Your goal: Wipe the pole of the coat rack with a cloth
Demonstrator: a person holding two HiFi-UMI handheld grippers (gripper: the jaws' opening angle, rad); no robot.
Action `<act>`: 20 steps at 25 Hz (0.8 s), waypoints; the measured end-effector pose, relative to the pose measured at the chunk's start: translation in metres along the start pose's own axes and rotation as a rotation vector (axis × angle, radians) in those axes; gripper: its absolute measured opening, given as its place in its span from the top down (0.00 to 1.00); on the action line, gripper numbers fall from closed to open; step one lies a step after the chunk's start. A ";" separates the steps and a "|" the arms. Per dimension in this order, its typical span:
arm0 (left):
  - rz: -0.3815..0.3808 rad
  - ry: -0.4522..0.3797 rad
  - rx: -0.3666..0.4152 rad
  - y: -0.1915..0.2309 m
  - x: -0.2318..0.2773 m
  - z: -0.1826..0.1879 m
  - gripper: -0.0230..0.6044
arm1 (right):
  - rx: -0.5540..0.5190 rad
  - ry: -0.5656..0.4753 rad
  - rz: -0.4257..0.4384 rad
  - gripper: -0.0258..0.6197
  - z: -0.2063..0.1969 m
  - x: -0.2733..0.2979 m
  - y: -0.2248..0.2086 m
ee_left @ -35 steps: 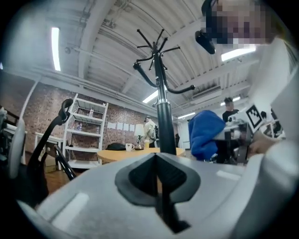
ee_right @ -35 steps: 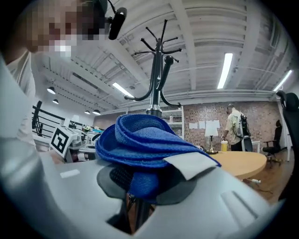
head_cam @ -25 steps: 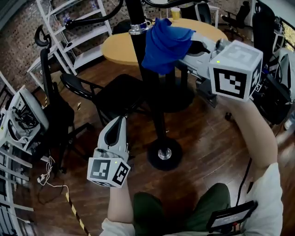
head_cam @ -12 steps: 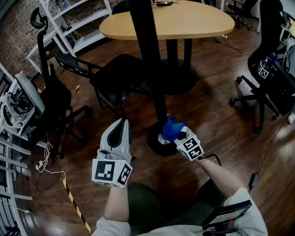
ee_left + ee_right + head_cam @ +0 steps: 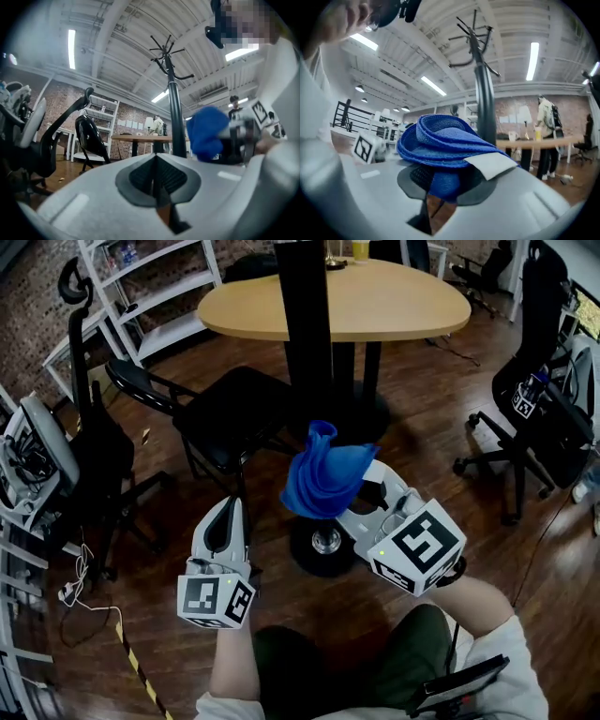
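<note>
The coat rack's black pole (image 5: 305, 334) rises from a round base (image 5: 325, 545) on the wood floor just in front of me. My right gripper (image 5: 359, 495) is shut on a bunched blue cloth (image 5: 323, 479), which sits against the lower pole, above the base. In the right gripper view the cloth (image 5: 440, 140) fills the jaws, with the pole (image 5: 485, 108) right behind it. My left gripper (image 5: 221, 526) hangs left of the base, shut and empty. In the left gripper view the pole (image 5: 176, 122) stands ahead with the cloth (image 5: 206, 131) to its right.
A round wooden table (image 5: 394, 306) stands behind the pole, with a black chair (image 5: 234, 418) at its left. An office chair (image 5: 539, 409) is at the right. White shelving (image 5: 141, 287) and another chair (image 5: 84, 427) line the left side.
The right gripper ran the cloth from high on the pole down to the base, then came partway back up. The left gripper has barely moved.
</note>
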State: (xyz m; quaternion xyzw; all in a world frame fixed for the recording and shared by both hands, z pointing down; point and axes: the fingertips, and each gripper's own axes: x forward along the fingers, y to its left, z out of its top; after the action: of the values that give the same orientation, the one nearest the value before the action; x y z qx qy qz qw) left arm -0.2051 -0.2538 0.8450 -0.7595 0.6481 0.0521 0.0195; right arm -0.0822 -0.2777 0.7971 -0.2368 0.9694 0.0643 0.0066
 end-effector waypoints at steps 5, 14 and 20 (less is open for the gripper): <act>0.027 -0.020 0.009 0.018 -0.009 0.032 0.96 | -0.061 -0.124 0.008 0.81 0.180 0.038 -0.022; 0.020 -0.029 0.043 0.013 -0.030 0.065 0.96 | -0.134 0.029 -0.180 0.80 0.165 0.076 -0.040; 0.088 -0.003 0.043 0.022 -0.061 0.051 0.96 | 0.017 0.183 -0.211 0.80 -0.070 0.075 -0.013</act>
State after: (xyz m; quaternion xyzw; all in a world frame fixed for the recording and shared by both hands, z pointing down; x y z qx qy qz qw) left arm -0.2388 -0.1920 0.8020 -0.7296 0.6818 0.0401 0.0345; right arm -0.1418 -0.3330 0.8619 -0.3423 0.9361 0.0332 -0.0731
